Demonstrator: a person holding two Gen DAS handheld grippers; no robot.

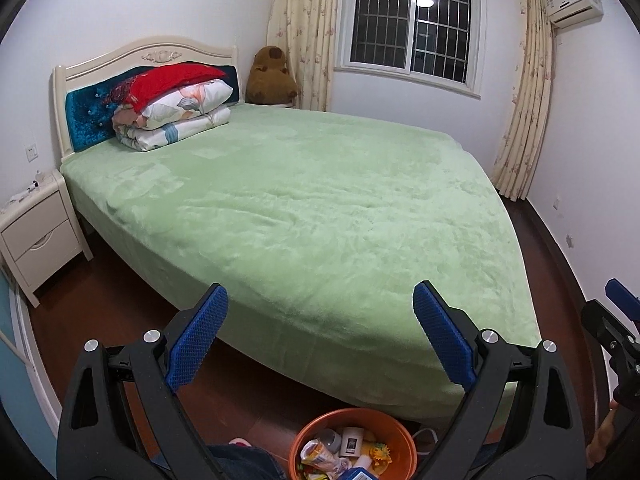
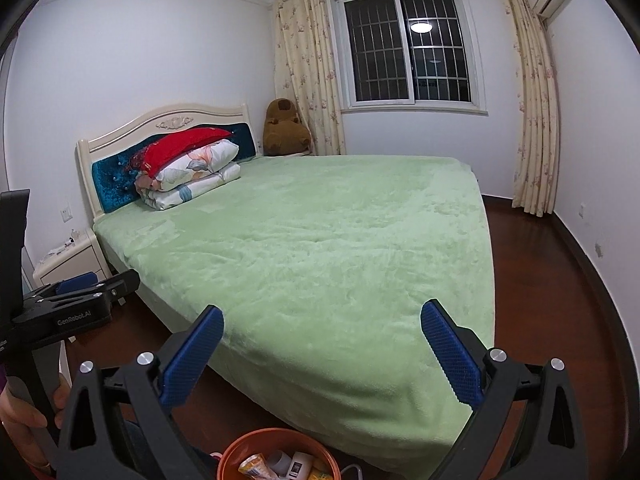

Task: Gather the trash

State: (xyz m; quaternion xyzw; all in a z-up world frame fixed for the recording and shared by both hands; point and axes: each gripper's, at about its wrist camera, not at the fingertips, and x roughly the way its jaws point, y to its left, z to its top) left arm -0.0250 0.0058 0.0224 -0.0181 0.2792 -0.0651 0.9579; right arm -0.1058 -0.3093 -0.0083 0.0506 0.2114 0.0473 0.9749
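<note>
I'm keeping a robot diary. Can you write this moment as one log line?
left gripper: open, empty | right gripper: open, empty | bin: on floor below, trash inside | bed: no trash seen

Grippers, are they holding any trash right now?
No. The left gripper and right gripper are both wide open with nothing between their blue pads. The trash sits in the orange bin on the floor.

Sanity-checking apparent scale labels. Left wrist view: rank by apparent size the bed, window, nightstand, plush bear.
1. bed, fills most of the frame
2. window
3. nightstand
4. plush bear

Window versus nightstand is unsure: the nightstand sits nearer and fisheye-stretched at the frame edge.
</note>
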